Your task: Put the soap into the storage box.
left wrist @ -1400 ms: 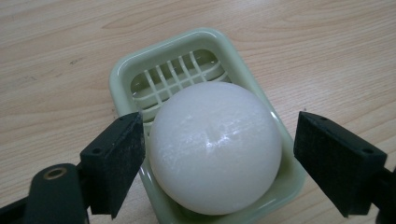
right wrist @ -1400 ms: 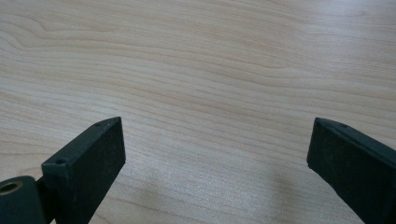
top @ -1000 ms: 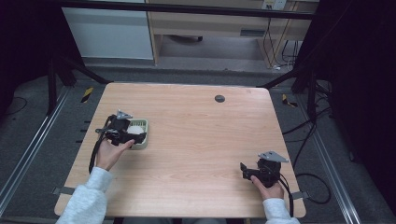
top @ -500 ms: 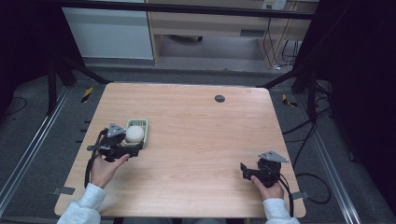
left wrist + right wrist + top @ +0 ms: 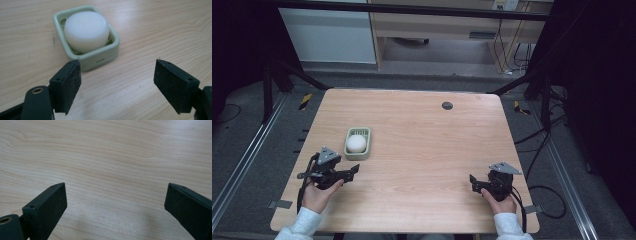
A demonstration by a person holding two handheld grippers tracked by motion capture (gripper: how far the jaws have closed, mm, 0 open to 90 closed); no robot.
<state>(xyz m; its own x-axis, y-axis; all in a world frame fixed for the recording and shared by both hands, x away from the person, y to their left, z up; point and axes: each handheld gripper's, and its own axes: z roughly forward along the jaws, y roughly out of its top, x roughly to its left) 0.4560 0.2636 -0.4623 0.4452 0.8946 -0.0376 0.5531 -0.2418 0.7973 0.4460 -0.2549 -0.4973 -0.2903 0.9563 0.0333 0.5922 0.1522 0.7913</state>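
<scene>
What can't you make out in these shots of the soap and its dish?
- Floor of the green soap dish: left gripper view, covered by the round white soap bar.
- Small mark on the dish's front wall: left gripper view, too small to read.
- Dark round spot near the table's far edge: high view, too small to identify.
- Right hand-held gripper: right gripper view, jaw bases cut off by the bottom edge.

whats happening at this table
A person holds a hand-held gripper in each hand over a wooden table. The left hand-held gripper is open, just short of a green soap dish with a white soap bar resting in it. The right hand-held gripper is open over bare wood.
</scene>
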